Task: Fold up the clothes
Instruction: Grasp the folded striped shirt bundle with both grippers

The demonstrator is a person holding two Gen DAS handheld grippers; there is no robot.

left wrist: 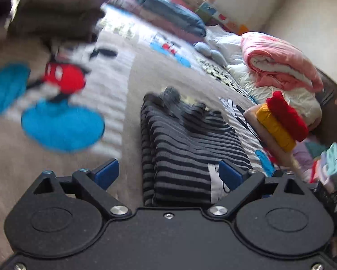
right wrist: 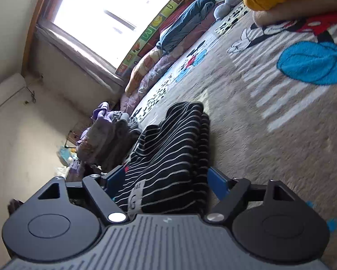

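A folded black garment with thin pale stripes (left wrist: 191, 153) lies on the beige cartoon-print bed cover (left wrist: 145, 72), a white label showing at its near end. My left gripper (left wrist: 168, 174) is open just over that near end; the left blue pad (left wrist: 107, 173) stands clear of the cloth and the right pad sits at the label's edge. In the right wrist view the same striped garment (right wrist: 168, 148) runs away from me between the wide-spread pads of my right gripper (right wrist: 166, 181), which is open and tilted steeply against the bed cover (right wrist: 258, 146).
A stack of folded red, yellow and beige clothes (left wrist: 281, 123) sits to the right, with a rolled pink quilt (left wrist: 278, 60) behind it. Blue bedding (left wrist: 175, 13) lies along the far wall. A heap of purple and brown clothes (right wrist: 100, 135) lies beyond the garment, under the window (right wrist: 114, 11).
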